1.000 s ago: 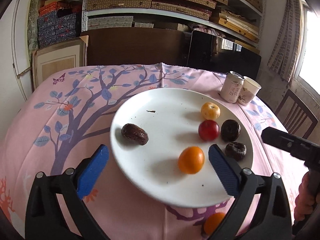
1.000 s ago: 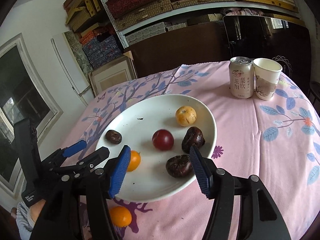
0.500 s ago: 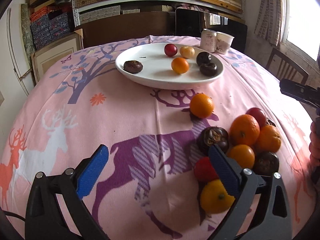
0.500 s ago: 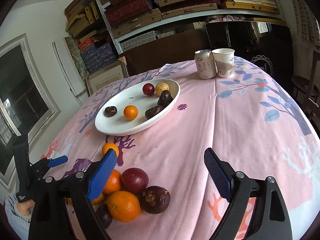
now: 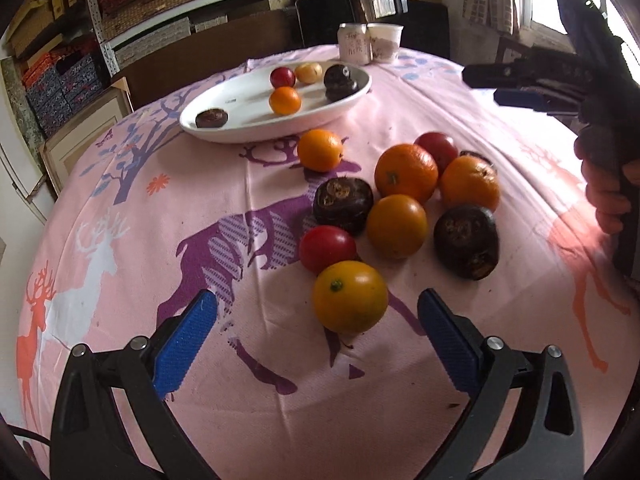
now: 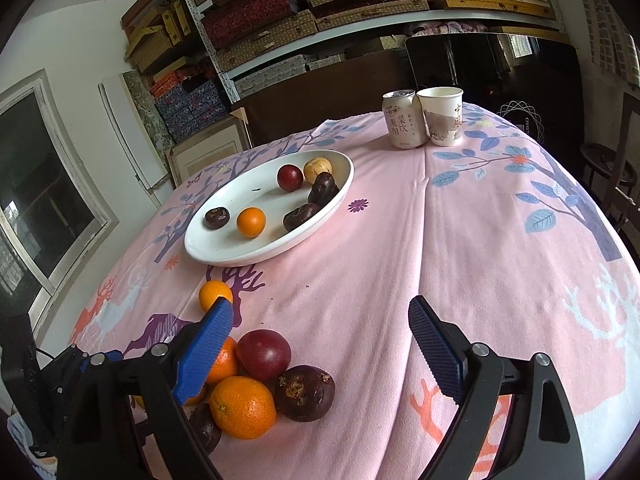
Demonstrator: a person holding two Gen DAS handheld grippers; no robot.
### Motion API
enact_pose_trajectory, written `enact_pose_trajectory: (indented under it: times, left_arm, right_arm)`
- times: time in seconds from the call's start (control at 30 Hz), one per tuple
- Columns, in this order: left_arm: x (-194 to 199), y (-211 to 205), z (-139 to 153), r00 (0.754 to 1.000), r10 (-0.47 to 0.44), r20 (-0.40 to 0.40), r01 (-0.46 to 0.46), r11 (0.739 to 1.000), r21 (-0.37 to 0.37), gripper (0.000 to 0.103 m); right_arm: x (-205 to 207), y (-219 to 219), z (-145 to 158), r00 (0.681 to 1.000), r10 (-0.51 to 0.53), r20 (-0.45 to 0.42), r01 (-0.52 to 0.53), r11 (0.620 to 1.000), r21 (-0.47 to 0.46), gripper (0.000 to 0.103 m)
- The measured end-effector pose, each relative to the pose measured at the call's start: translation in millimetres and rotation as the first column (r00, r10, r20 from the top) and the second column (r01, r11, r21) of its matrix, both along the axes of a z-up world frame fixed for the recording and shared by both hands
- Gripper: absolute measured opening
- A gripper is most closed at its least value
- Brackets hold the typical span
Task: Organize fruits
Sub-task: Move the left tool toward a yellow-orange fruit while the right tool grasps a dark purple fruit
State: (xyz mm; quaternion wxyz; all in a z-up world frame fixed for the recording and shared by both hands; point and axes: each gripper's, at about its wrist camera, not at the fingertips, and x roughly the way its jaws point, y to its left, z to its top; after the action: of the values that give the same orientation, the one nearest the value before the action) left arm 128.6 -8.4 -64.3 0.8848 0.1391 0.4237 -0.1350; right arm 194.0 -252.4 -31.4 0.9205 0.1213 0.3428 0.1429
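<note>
A white oval plate (image 5: 248,128) (image 6: 224,254) sits far back on the pink cloth and holds several fruits. Nearer lies a loose pile of oranges, red fruits and dark brown fruits. My left gripper (image 5: 318,320) is open, and the nearest orange (image 5: 350,296) lies on the cloth just beyond and between its blue pads. My right gripper (image 6: 320,326) is open over bare cloth, with the pile's red fruit (image 6: 264,354) and an orange (image 6: 243,407) just inside its left finger. A single orange (image 5: 320,149) (image 6: 215,295) lies between pile and plate.
A drink can (image 6: 403,119) and a paper cup (image 6: 442,115) stand at the table's far side. Shelves of boxes line the wall behind. A chair (image 6: 616,184) stands at the right edge. A hand (image 5: 608,192) holds the right gripper's handle at the right of the left wrist view.
Both grippers pulled back from the plate to the fruit pile near the front. The right jaws stand wider than a second ago. The left gripper came closer to the pile and rolled.
</note>
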Motion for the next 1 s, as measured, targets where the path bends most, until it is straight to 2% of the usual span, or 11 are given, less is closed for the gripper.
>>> enact_pose_trajectory:
  times: [0.07, 0.23, 0.37, 0.5, 0.6, 0.63, 0.67, 0.7, 0.8, 0.93, 1.0]
  left_arm:
    - [7, 1, -7, 0.999, 0.009, -0.041, -0.008, 1.0, 0.006, 0.099]
    - [19, 25, -10, 0.993, 0.062, -0.1, -0.072, 0.992, -0.099, 0.099]
    - [21, 42, -8, 0.99, 0.087, -0.108, -0.106, 0.977, -0.187, 0.099]
    - [21, 32, -11, 0.991, 0.089, -0.103, -0.101, 0.987, -0.128, 0.099]
    - [21, 26, -12, 0.991, 0.09, -0.098, -0.099, 0.991, -0.091, 0.099]
    - [21, 28, -11, 0.991, 0.09, -0.099, -0.1, 0.99, -0.098, 0.099]
    - [21, 28, -11, 0.991, 0.09, -0.099, -0.1, 0.99, -0.098, 0.099]
    - [21, 28, -11, 0.991, 0.091, -0.098, -0.1, 0.99, -0.095, 0.099]
    - [21, 28, -11, 0.991, 0.09, -0.098, -0.1, 0.99, -0.095, 0.099]
    - [21, 29, -11, 0.991, 0.09, -0.098, -0.1, 0.99, -0.095, 0.099]
    - [21, 29, -12, 0.991, 0.09, -0.098, -0.1, 0.99, -0.095, 0.099]
  right_arm:
    - [1, -1, -1, 1.0, -0.003, -0.007, 0.003, 1.0, 0.001, 0.09]
    - [-3, -6, -6, 0.999, -0.01, -0.031, 0.01, 1.0, 0.005, 0.09]
    - [-16, -5, -23, 0.989, 0.105, -0.107, -0.101, 0.994, 0.038, 0.089]
    - [-22, 4, -34, 0.973, 0.167, -0.157, -0.164, 0.986, 0.03, 0.073]
    - [-22, 6, -35, 0.975, 0.16, -0.153, -0.162, 0.987, 0.003, 0.073]
    - [-23, 5, -34, 0.978, 0.146, -0.148, -0.15, 0.988, -0.02, 0.072]
    - [-22, 3, -34, 0.985, 0.099, -0.144, -0.111, 0.991, -0.077, 0.061]
    - [-19, -1, -35, 0.988, 0.044, -0.145, -0.064, 0.989, -0.132, 0.059]
    - [-15, -13, -35, 0.988, 0.022, -0.155, -0.042, 0.991, -0.124, 0.052]
    - [-25, 9, -33, 0.985, 0.116, -0.125, -0.142, 0.964, -0.225, 0.05]
    - [-24, 17, -33, 0.977, 0.167, -0.132, -0.195, 0.952, -0.237, 0.05]
